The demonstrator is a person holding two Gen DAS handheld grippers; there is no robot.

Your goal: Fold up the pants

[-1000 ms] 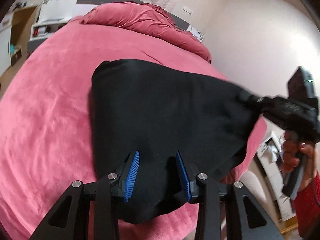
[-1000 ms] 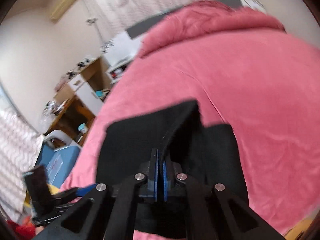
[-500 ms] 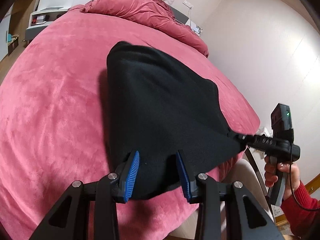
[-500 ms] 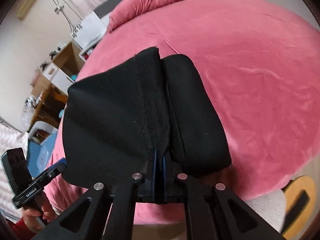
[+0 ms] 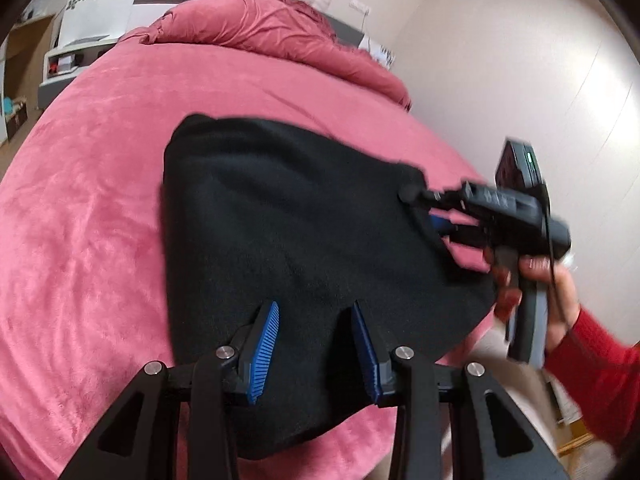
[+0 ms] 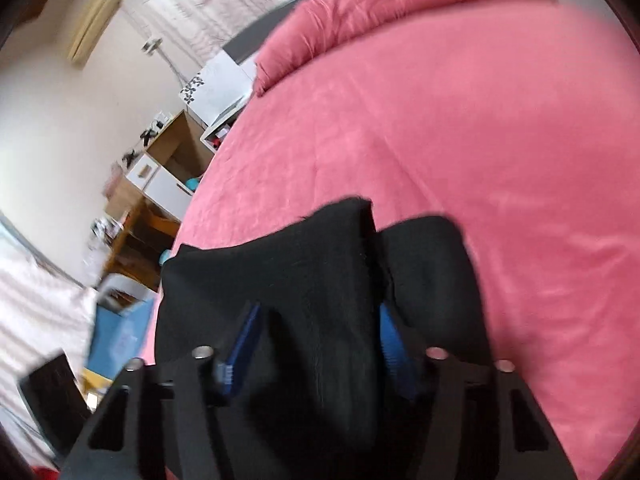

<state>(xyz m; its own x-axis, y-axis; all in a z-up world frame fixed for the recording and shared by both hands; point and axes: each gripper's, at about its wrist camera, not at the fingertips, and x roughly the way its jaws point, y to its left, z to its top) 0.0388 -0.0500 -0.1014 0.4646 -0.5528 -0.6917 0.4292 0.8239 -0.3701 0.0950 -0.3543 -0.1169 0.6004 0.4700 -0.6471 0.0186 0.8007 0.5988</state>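
Note:
Black folded pants (image 5: 288, 232) lie on the pink bed (image 5: 80, 220) near its front edge. My left gripper (image 5: 316, 344) is open, its blue pads just above the near edge of the pants, holding nothing. My right gripper (image 6: 320, 344) is open, its pads spread on either side of a fold of the pants (image 6: 320, 272). In the left wrist view the right gripper (image 5: 424, 208) sits at the right corner of the pants, held by a hand in a red sleeve.
A rumpled pink duvet (image 5: 272, 36) lies at the head of the bed. A white wall (image 5: 500, 80) runs along the right side. Wooden shelves and a desk (image 6: 156, 200) and a blue box (image 6: 120, 340) stand left of the bed.
My right gripper has opened and let go of the pants' edge. The right gripper has lifted and moved in over the bed. The left gripper stays open.

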